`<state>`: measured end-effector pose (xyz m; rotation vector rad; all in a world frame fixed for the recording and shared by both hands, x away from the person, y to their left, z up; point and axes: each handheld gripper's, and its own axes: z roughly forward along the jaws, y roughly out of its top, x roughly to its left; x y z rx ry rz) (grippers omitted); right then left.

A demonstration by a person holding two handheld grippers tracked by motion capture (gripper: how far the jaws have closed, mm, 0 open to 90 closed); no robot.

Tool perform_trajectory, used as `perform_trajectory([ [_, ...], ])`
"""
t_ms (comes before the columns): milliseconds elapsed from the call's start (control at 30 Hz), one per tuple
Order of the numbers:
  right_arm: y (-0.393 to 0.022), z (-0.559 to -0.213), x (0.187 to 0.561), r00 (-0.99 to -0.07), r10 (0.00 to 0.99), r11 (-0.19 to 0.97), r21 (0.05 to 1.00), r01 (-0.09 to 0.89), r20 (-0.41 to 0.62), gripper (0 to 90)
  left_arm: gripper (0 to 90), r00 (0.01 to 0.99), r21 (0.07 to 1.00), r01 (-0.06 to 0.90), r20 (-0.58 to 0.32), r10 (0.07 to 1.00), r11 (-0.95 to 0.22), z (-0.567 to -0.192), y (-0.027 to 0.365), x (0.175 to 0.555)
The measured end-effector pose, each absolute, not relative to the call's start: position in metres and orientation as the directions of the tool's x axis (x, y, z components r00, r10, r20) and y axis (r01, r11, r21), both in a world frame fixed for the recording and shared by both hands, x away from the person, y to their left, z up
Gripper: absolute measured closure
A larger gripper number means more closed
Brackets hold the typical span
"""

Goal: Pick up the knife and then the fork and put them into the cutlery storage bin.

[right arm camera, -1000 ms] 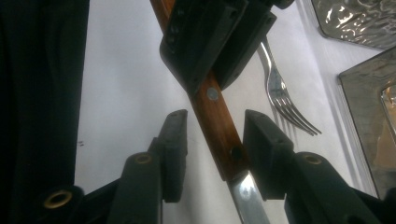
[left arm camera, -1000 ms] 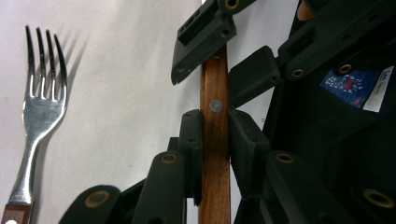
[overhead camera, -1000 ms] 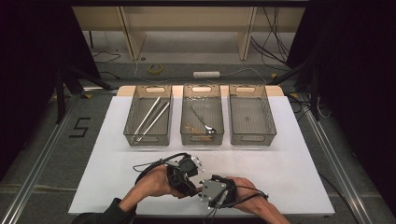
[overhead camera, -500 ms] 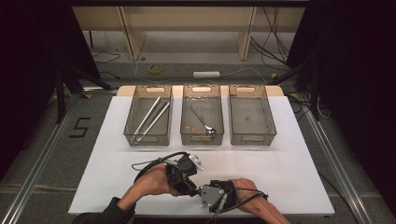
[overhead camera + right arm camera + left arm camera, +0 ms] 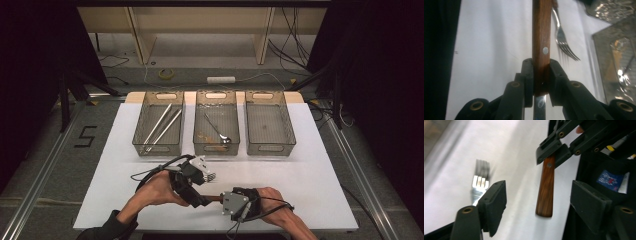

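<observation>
A knife with a brown wooden handle (image 5: pixel 541 37) is clamped between the jaws of my right gripper (image 5: pixel 541 65), and its metal blade (image 5: pixel 539 106) runs back under them. In the high view the right gripper (image 5: pixel 224 199) sits near the table's front edge and points left, with the handle (image 5: pixel 212 198) sticking out. My left gripper (image 5: pixel 541 197) has just been opening. Its jaws stand wide on either side of the handle's free end (image 5: pixel 545 195) without touching it. In the high view the left gripper (image 5: pixel 202 198) is just left of the right one. A metal fork (image 5: pixel 479 185) lies on the white table beside them.
Three clear trays stand in a row at the back of the white table (image 5: pixel 310 165). The left tray (image 5: pixel 141 141) holds two long metal rods, the middle tray (image 5: pixel 216 148) a spoon (image 5: pixel 220 133), and the right tray (image 5: pixel 267 127) looks bare. The fork (image 5: pixel 210 176) lies beside the left hand.
The left gripper's jaws have opened off the wooden handle and that hand has lifted slightly. The right gripper stays shut on the handle in the same place.
</observation>
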<state>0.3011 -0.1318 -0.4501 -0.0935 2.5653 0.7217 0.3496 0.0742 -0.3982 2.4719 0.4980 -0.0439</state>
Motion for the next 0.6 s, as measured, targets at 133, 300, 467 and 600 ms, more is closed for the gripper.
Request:
perform_trajectory([
  [133, -0.14, -0.447, 0.306, -0.885, 0.099, 0.854, 0.495, -0.159, -0.455, 77.4, 24.6, 0.915, 0.648, 0.366, -0.12, 0.385, -0.668, -0.389, 0.088, 0.353],
  [300, -0.151, -0.44, 0.315, -0.883, 0.161, 0.845, 0.523, -0.107, -0.441, 77.3, 22.3, 0.893, 0.704, 0.376, -0.102, 0.439, -0.603, -0.39, 0.103, 0.356],
  [467, -0.165, -0.434, 0.327, -0.883, 0.257, 0.815, 0.58, -0.021, -0.393, 77.3, 21.5, 0.862, 0.733, 0.393, -0.084, 0.5, -0.555, -0.398, 0.117, 0.358],
  [600, -0.176, -0.427, 0.336, -0.875, 0.329, 0.782, 0.623, 0.041, -0.356, 77.3, 21.3, 0.828, 0.761, 0.416, -0.091, 0.553, -0.497, -0.406, 0.131, 0.361],
])
